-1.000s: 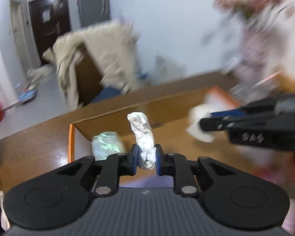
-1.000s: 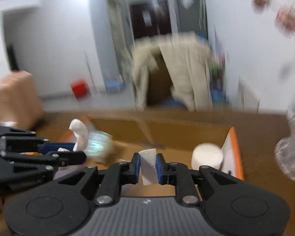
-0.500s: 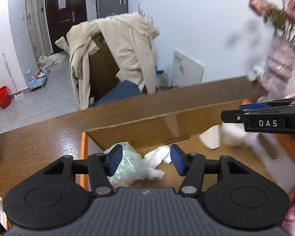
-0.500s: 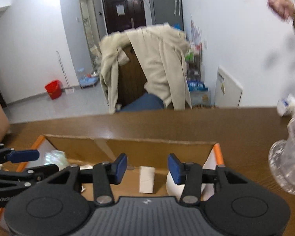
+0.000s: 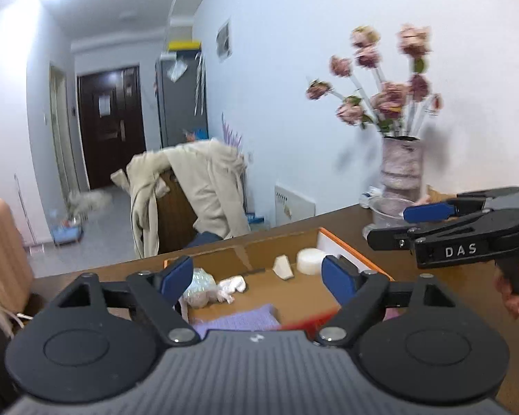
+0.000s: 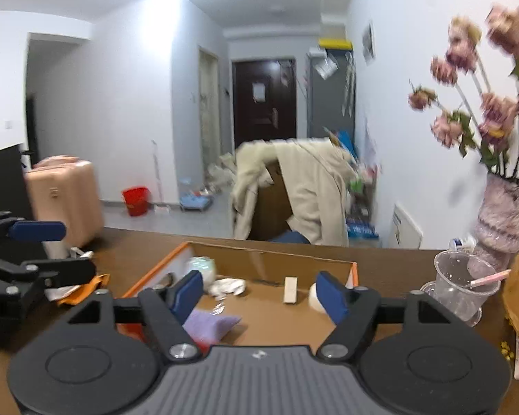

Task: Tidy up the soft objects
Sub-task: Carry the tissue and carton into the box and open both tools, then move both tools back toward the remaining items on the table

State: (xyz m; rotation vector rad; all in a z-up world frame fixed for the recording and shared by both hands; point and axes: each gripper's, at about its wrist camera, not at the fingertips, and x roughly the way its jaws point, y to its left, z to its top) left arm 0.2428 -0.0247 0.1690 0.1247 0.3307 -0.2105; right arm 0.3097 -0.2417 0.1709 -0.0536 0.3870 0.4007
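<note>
Above cardboard box (image 6: 190,252): left gripper (image 5: 257,278) and right gripper (image 6: 264,292) both w/ jaws spread wide, nothing held. Soft items inside box: crumpled white tissue (image 6: 226,286), shiny wad (image 6: 202,265), purple cloth (image 6: 209,323), white wedge (image 5: 282,267), round white pad (image 5: 309,261). Risks, judged: right side sits near plastic cup (image 6: 458,285) and flower vase (image 6: 503,216), so careless swing could tip them; grippers close together, may collide; light tissue may slip from pinch.

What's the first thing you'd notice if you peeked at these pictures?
The open cardboard box on the brown table, holding a purple cloth, a crumpled white tissue and a white block. Both grippers hover over it with jaws wide apart. Right of it stands a vase of pink flowers.
</note>
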